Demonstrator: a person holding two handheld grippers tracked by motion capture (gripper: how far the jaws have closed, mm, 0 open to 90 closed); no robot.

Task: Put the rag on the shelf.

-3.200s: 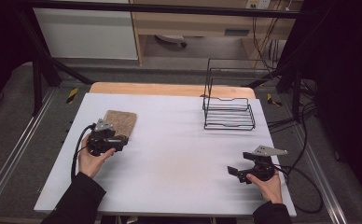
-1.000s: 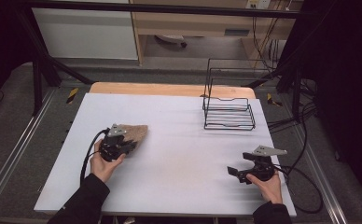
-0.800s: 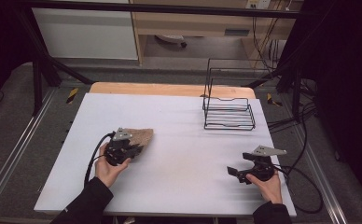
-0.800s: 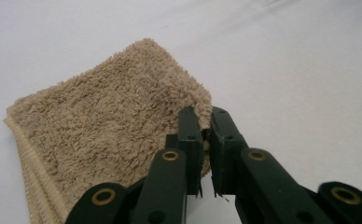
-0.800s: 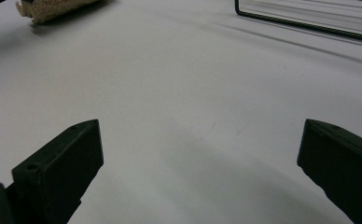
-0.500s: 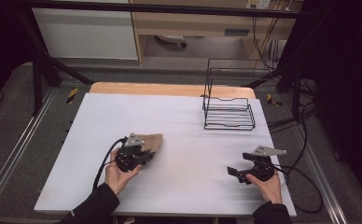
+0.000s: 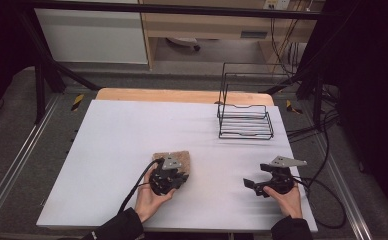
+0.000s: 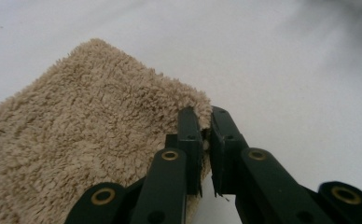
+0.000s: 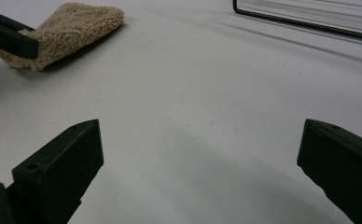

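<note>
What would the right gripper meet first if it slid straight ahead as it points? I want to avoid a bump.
Probably nothing soon: the right gripper, fingers wide open, faces bare white table. The beige towel lies off to one side and the black wire rack to the other, though depth is hard to judge.

The beige fluffy terry cloth [image 8: 90, 140] lies folded flat on the white table [image 7: 132, 130], well apart from the black wire rack [image 7: 245, 120], toward the near edge.
</note>
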